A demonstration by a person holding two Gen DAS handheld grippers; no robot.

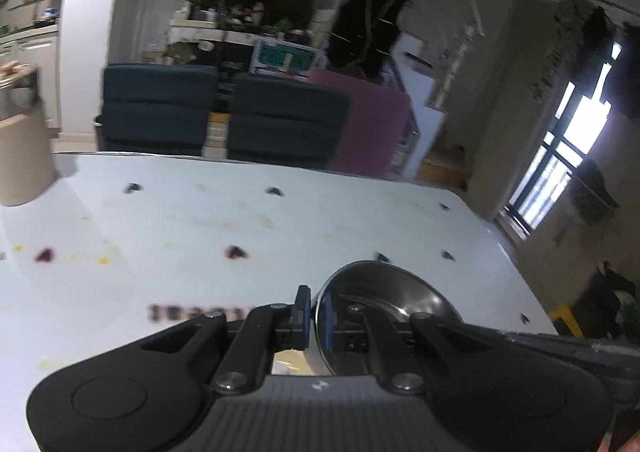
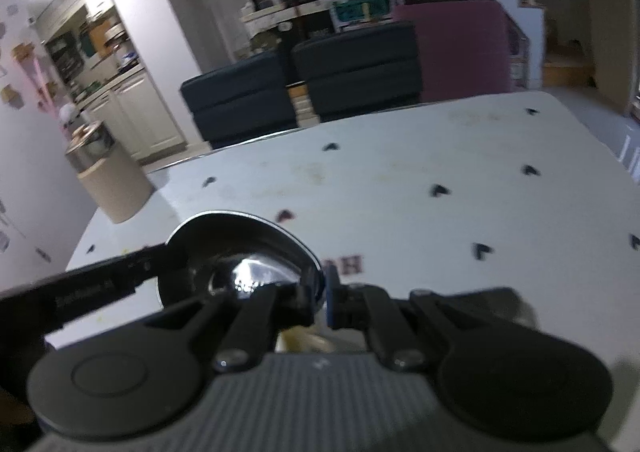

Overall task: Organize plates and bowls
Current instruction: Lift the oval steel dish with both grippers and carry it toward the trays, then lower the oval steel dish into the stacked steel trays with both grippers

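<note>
1. The main thing here is a shiny round stainless-steel bowl (image 1: pixel 384 304), and both grippers have it by the rim, one on each side. It sits up off the white tablecloth with small dark heart prints (image 1: pixel 200 236).

2. In the left wrist view, the left gripper (image 1: pixel 316 322) has its blue-padded fingers (image 1: pixel 329 318) nearly together, pinching the bowl's near-left rim. One pad is outside the wall and one inside, and the bowl spreads out right of and beyond the fingers.

3. In the right wrist view, the right gripper (image 2: pixel 320 294) does the same on the opposite edge. It's nearly closed on the rim, and the bowl (image 2: pixel 240 260) lies left of and beyond its fingers. The left gripper's black arm (image 2: pixel 92 284) reaches in from the left to the far rim.

4. Ahead of both sets of fingers is a big stretch of bare cloth. There's some blurry red lettering (image 1: pixel 196 312) just left of the left fingers, and a few yellowish stains.

5. Edges: the table's far edge runs across beyond the fingers, and two dark blue chair backs (image 1: pixel 224 111) stand right behind it. The right edge drops off toward a bright window (image 1: pixel 568 155).

6. Far left of the fingers, near that corner, is a tall beige cylindrical container (image 2: pixel 114 179) with metal dishes stacked on top. It's well apart from the bowl.
</note>
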